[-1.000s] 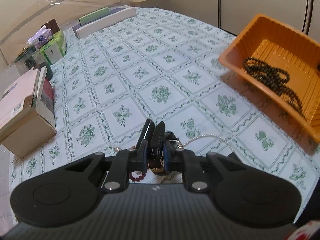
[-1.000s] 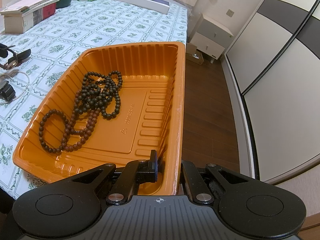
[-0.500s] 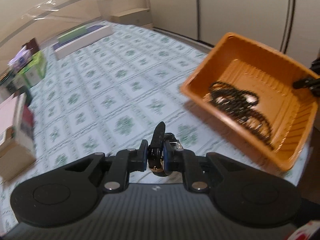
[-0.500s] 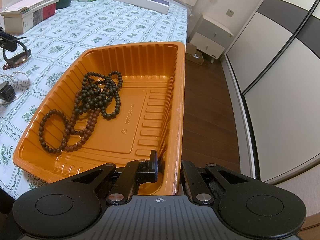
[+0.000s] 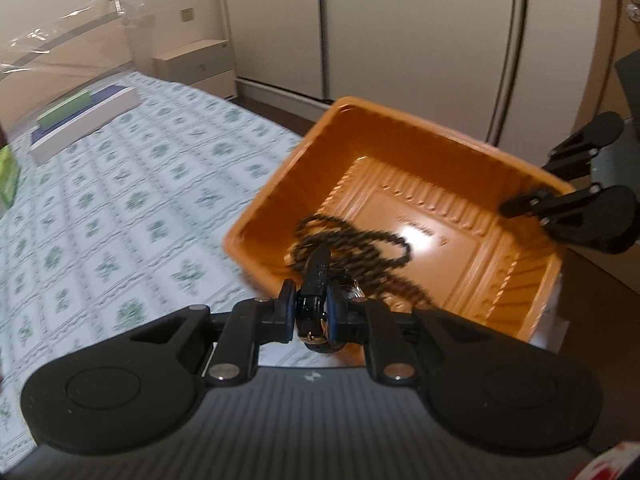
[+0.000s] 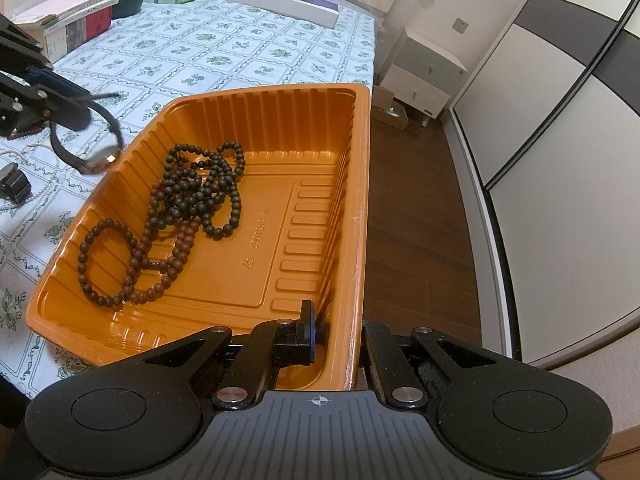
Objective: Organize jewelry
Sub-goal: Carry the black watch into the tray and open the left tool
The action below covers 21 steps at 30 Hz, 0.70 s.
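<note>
A black leather-strap wristwatch (image 5: 316,300) with a gold-toned case is clamped by its strap between the two pads of the left gripper (image 5: 311,309), at lower centre of the left wrist view. In the right wrist view the same watch (image 6: 94,152) hangs at the left edge of the frame, just beside the upper-left rim of the tray and above the tablecloth, its case lowest.

The orange ribbed plastic tray (image 6: 320,128) fills the middle of the right wrist view. Inside it, toward its left half, lie dark and reddish-brown wooden bead strings (image 6: 184,208), tangled together. The right gripper (image 6: 336,340) is clenched on the tray's near right wall, one finger inside and one outside; it appears at the right edge of the left wrist view (image 5: 560,204).

The tray sits at the edge of a white cloth with green floral print (image 6: 224,52). On the cloth at far left lie a pale pearl strand (image 6: 40,188) and a small black object (image 6: 14,180). Books, green boxes and a long white box occupy the upper frame.
</note>
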Available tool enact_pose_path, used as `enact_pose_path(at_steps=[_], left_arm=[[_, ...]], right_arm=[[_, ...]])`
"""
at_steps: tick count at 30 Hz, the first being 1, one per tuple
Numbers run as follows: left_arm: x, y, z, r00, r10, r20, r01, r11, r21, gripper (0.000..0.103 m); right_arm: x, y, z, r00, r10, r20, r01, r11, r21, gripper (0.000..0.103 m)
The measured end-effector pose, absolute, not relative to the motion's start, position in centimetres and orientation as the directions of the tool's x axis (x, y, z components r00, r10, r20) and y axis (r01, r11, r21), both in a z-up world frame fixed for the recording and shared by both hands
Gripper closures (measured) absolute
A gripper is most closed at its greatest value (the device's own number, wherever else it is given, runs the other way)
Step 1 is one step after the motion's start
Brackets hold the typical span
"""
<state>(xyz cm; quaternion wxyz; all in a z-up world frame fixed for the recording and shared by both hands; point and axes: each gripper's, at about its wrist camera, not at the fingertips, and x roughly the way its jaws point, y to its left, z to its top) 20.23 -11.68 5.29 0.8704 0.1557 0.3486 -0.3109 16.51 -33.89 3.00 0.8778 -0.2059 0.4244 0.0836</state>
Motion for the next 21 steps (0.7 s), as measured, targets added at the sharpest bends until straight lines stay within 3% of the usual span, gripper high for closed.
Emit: enact_pose_path(at_steps=[21], left_arm=[[19.1, -16.4, 3.1, 0.476, -0.478, -0.738, 0.714, 0.700, 0.007, 0.089]], right_arm=[[16.5, -33.8, 2.9, 0.627, -0.029, -0.779, -0.321, 0.901, -0.292, 0.098]])
